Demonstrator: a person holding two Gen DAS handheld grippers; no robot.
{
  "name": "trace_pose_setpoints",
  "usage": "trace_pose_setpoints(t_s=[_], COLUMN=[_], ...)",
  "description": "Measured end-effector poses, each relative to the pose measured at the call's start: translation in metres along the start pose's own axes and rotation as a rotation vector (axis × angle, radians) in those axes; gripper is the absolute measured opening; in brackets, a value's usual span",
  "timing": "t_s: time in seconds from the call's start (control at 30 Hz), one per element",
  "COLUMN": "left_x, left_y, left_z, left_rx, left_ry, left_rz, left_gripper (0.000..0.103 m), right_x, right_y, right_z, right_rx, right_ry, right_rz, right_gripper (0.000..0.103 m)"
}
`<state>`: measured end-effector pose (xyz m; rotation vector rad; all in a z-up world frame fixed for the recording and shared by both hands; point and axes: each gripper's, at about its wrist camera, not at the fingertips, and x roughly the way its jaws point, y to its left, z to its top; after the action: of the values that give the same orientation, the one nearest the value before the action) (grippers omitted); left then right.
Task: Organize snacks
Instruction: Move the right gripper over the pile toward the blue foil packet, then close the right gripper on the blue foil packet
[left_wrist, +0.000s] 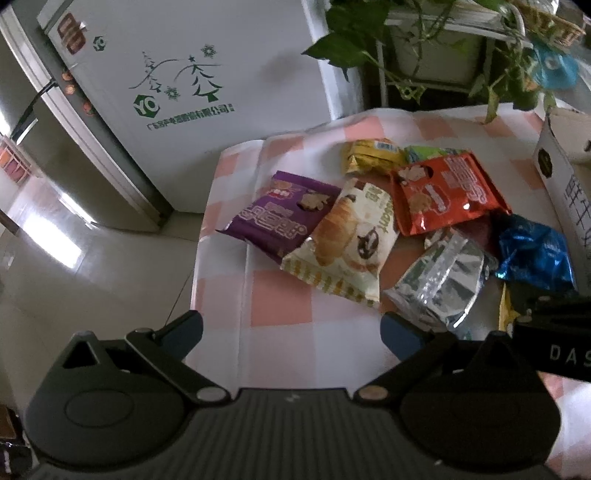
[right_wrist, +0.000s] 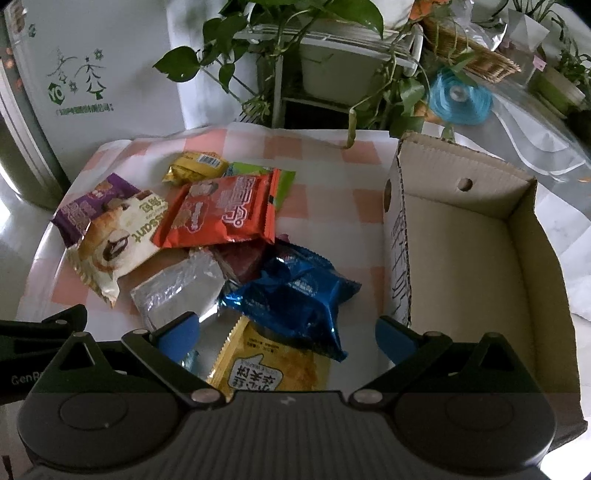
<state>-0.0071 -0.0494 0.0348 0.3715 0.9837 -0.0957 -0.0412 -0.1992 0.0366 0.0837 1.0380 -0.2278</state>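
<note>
Maroon packet (right_wrist: 242, 264) mostly buried under pile; green packet (right_wrist: 284, 182) half-covered.

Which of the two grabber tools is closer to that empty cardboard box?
Right. The right gripper hangs open just beside the cardboard box, its right finger near the box's front corner. The left gripper hangs open farther left, over the checked cloth beyond the snack pile.
</note>
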Motion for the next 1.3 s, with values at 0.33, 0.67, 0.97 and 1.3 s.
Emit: trace_pose_setpoints(t_s=[0.33, 0.67, 0.97, 1.3], left_x=[-0.002, -0.003, 0.004, 0.007], left_y=[-0.009, -0.022, -0.035, -0.056], left_z=[-0.009, -0.016, -0.022, -0.031], left_rx=[0.028, 0.067, 0.088, 0.145], left_ry=[0.001, -0.008, 0.023, 0.004], left_rz=[-0.050, -0.136, -0.203, -0.247], left_gripper=[0.101, 0.101, 0.101, 0.101], right_x=[-0.004, -0.022, -0.033, -0.021], right_y=[-0.013, -0.040, -0.044, -0.042], right_z=[-0.010, -0.012, -0.005, 0.010], right_rx=[-0.047, -0.083, -0.157, -0.289], right_ry=[-0.007, -0.050, -0.123, -0.112], right_rz=[0.065, 0.257, 0.331, 0.392], right_gripper=[0.103, 0.103, 0.103, 0.097])
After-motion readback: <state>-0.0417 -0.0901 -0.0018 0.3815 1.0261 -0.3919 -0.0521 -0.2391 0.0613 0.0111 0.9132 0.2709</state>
